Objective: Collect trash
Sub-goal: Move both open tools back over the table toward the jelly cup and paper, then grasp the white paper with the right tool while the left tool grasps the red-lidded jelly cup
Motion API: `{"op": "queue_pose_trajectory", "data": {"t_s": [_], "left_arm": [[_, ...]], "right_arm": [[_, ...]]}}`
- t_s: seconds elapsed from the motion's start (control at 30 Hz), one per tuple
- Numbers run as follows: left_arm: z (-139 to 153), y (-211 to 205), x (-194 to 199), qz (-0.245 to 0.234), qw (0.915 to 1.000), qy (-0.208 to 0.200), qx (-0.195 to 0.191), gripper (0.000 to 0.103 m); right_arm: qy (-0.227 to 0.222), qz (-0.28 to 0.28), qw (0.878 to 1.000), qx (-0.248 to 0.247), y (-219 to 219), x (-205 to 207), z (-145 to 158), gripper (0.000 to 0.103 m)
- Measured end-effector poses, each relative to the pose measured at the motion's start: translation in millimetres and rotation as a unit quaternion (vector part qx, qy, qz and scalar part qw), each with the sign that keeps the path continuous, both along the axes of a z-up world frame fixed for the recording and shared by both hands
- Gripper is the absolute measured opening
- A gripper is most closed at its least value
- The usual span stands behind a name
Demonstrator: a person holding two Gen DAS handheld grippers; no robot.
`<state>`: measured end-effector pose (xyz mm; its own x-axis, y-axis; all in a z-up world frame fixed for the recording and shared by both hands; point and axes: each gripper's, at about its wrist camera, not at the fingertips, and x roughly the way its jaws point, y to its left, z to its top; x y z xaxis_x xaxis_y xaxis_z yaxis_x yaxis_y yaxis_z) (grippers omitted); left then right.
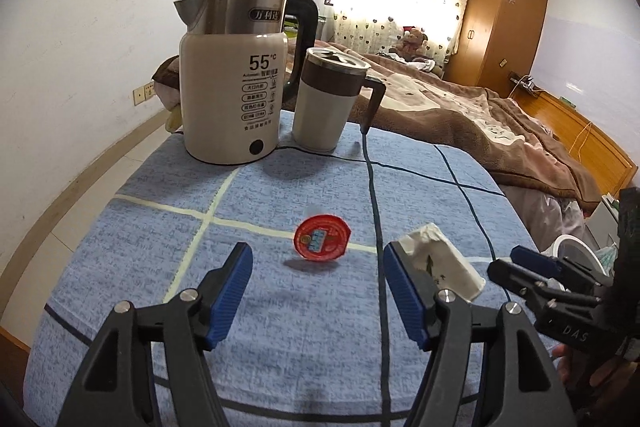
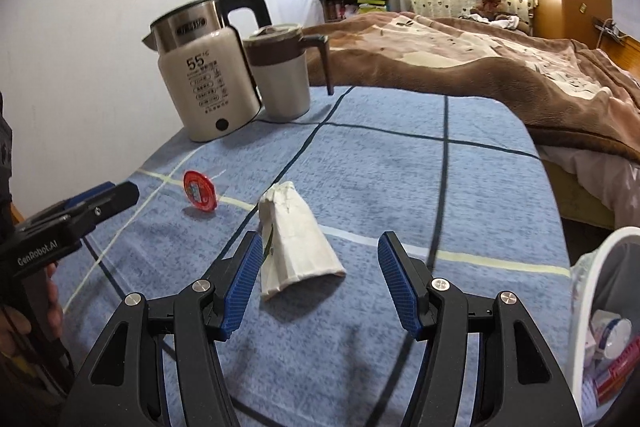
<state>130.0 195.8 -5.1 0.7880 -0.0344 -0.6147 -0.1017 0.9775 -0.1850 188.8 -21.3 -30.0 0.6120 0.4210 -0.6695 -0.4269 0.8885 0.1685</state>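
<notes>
Through the left wrist I am seeing my left gripper (image 1: 316,295) gaping empty before a round red foil lid (image 1: 322,237) on the blue woven tabletop (image 1: 160,227), while the right wrist is showing my right gripper (image 2: 320,283) gaping empty, a crumpled white paper packet (image 2: 296,243) lying partly between its ribbed pads.

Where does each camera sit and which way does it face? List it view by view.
Left wrist: behind the left tongs, facing the red lid and kettle; right tongs at right.
Right wrist: behind the right tongs, facing the white wrapper; left tongs and a hand at left.
Shared: lid, wrapper, kettle, mug.
</notes>
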Motion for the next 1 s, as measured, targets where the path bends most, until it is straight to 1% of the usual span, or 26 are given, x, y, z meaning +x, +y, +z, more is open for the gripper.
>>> {"op": "queue_pose_trajectory", "data": {"t_s": [0.23,0.33,0.43,0.53,0.7,0.77,0.8,0.87,0.9,0.93,1.0], "left_arm": [[-9.3,6.7,20.9,-0.008,0.9998,0.011,-0.011,0.071],[-12.5,6.5,27.5,-0.007,0.9998,0.015,-0.007,0.071],[-16.4,7.7,33.4,-0.016,0.9994,0.019,-0.023,0.071],[-18.7,6.4,39.1,-0.015,0.9995,0.022,-0.015,0.072],[-22.6,5.8,50.3,-0.018,0.9993,0.026,-0.021,0.072],[-24.1,4.5,54.2,-0.025,0.9991,0.028,-0.021,0.071],[-26.1,3.9,57.6,-0.027,0.9989,0.032,-0.022,0.071],[-30.3,4.4,63.4,-0.028,0.9985,0.039,-0.025,0.072],[-33.1,4.3,66.4,-0.028,0.9983,0.044,-0.024,0.072],[-34.9,4.0,67.8,-0.025,0.9982,0.048,-0.025,0.071],[-37.6,3.9,68.9,-0.023,0.9982,0.049,-0.027,0.071]], "right_arm": [[0.017,0.016,0.999,-0.031,24.0,18.3,-18.3,0.061],[0.021,0.022,0.998,-0.047,33.5,24.3,-24.9,0.061],[0.029,0.025,0.997,-0.061,40.6,29.7,-31.3,0.061],[0.037,0.027,0.996,-0.070,44.1,33.7,-37.2,0.061],[0.039,0.031,0.996,-0.072,45.2,34.1,-39.1,0.060],[0.041,0.035,0.996,-0.067,45.1,34.3,-39.0,0.051],[0.041,0.034,0.996,-0.065,44.3,34.4,-39.0,0.050],[0.038,0.028,0.997,-0.064,43.4,33.9,-38.3,0.039],[0.037,0.026,0.997,-0.062,42.4,33.6,-38.1,0.037],[0.037,0.024,0.997,-0.060,41.3,32.8,-37.7,0.033],[0.032,0.019,0.997,-0.061,40.5,31.0,-36.9,0.030]]}}
